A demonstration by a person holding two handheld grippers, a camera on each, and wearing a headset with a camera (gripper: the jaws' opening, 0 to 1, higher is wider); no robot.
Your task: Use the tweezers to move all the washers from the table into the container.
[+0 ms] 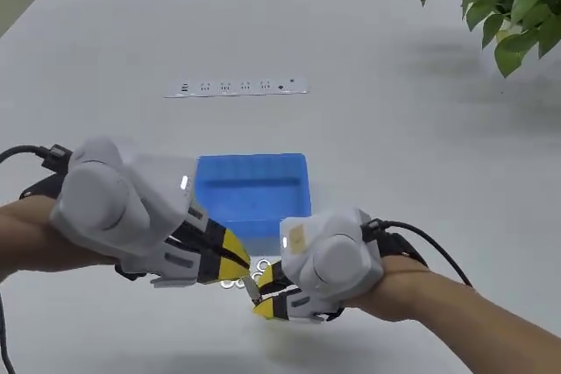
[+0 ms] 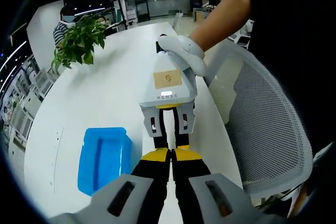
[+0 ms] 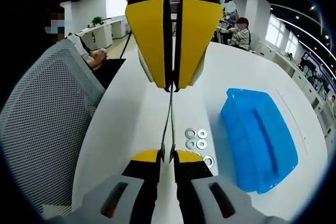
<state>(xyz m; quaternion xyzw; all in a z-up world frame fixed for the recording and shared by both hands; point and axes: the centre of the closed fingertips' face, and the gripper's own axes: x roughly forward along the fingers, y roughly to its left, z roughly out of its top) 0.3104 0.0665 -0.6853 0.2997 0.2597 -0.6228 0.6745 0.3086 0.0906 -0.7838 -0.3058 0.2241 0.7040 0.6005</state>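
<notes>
**Two grippers meet tip to tip on the tweezers, beside the washers**

We see both grippers low over the near part of the white table point(image 1: 394, 129), pointing at each other. The left gripper point(image 3: 170, 85) reaches in from the left. Its yellow jaws are pressed almost together, and the thin tweezers point(image 3: 169, 121) run out from between their tips. The right gripper point(image 3: 168, 156) comes in from the right with its jaws drawn in just as narrowly around the other end of the tweezers. We judge that both have hold of the tool, perhaps to pass it across or to settle the grip before any picking starts.

The washers point(image 3: 196, 138) lie loose on the table in a small cluster, just on the far side of the tweezers. The blue container point(image 3: 257, 140) stands just beyond them. We can make out no washers inside it.

Both forearms rest low near the table's near edge, wrists angled inward, so the tool sits close above the washers.
</notes>
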